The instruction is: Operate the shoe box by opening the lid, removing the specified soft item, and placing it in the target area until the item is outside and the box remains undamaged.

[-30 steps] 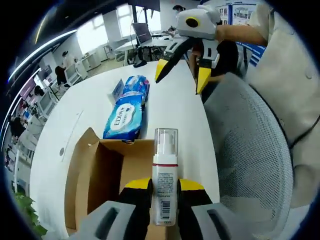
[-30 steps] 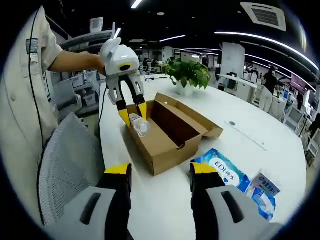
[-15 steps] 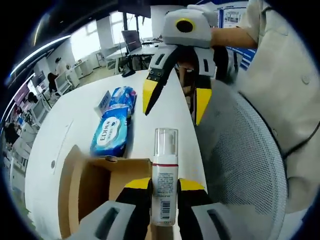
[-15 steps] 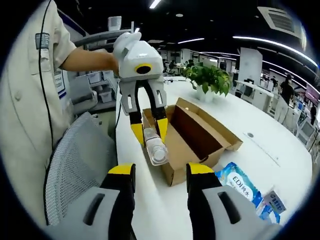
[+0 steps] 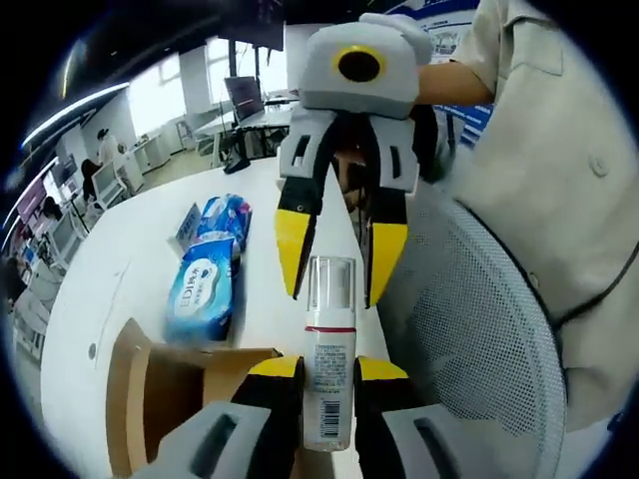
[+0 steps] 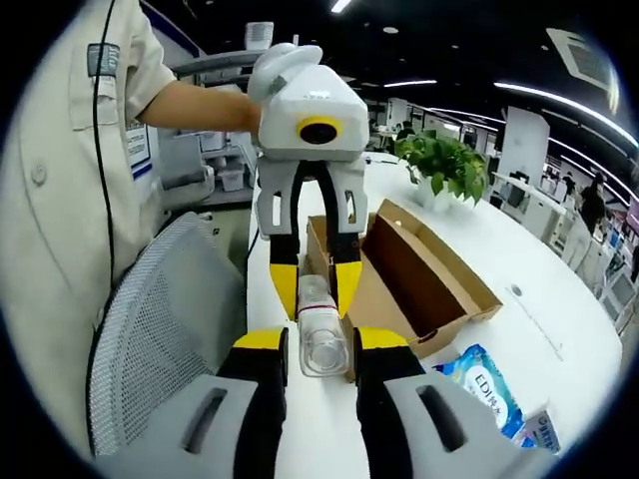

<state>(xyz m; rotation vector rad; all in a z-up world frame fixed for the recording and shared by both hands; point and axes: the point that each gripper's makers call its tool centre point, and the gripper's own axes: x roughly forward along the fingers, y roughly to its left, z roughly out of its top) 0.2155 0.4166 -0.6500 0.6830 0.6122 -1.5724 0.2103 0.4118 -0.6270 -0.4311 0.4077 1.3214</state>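
Left gripper view showed the left gripper [image 5: 327, 371] at the bottom, with its two yellow-tipped jaws clamped on a small white pump bottle [image 5: 328, 369]. The bottle stood upright between the jaws, and its clear cap pointed up. The right gripper [image 5: 332, 269] came in from above. Its jaws were apart, one on each side of the clear cap, and it was hard to tell if they touched it. Below and to the left sat the open cardboard shoe box [image 5: 165, 394] on the white table [image 5: 130, 269]. A blue pack of wet wipes [image 5: 197, 292] lay on the table past the box, and a second blue pack [image 5: 218, 216] lay just beyond it. A grey mesh chair [image 5: 469, 329] stood at the table's edge, beside a person in a pale shirt [image 5: 559, 170].

Right gripper view showed the bottle [image 6: 320, 334] end on, held above the near end of the shoe box [image 6: 419, 279]. The left gripper [image 6: 313, 279] gripped it from behind. The right gripper [image 6: 320, 349] had its jaws apart, close on both sides of the bottle's cap. The box lid [image 6: 449, 261] was folded back. The wet wipes [image 6: 486, 387] lay on the table [image 6: 559, 329] near the box. A green plant [image 6: 447, 165] stood further back.
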